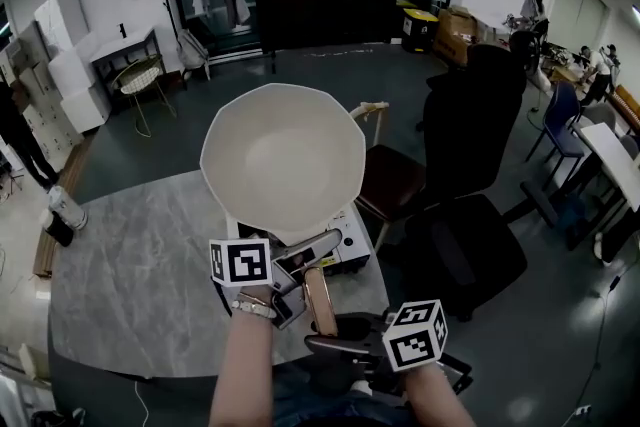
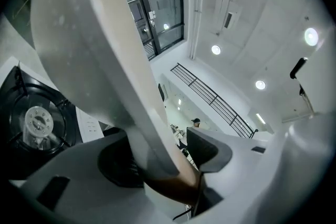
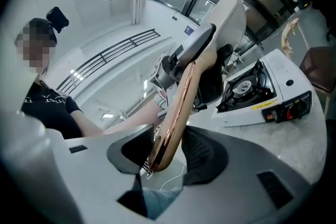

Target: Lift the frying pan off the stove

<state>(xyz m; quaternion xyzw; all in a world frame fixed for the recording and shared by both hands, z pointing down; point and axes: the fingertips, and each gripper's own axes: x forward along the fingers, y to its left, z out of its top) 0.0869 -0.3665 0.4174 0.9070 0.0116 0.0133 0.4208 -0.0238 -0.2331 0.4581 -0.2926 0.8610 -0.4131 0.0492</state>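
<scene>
Two grips, one handle: my right gripper (image 3: 167,159) is clamped on the copper-coloured tail of the handle (image 3: 177,105). Just ahead of it, my left gripper (image 2: 169,166) is closed on the pale neck where the handle meets the bowl. Beyond both sets of jaws the white frying pan (image 1: 283,158) hangs in the air, tipped up with its inside facing me. It is clear of the stove (image 3: 265,89), which sits below and beyond on the marble table (image 1: 130,260).

To do the lift well, I judge both clamps should hold firm and rise together. The front grip bears the weight and the rear one stops the bowl from rolling. The rim should stay off the burner until the pan is well clear.

From above, the bowl covers most of the stove. The pan's underside shows only in slivers. How squarely the pads of my left gripper sit on the neck is hard to make out, since the handle fills that view.
</scene>
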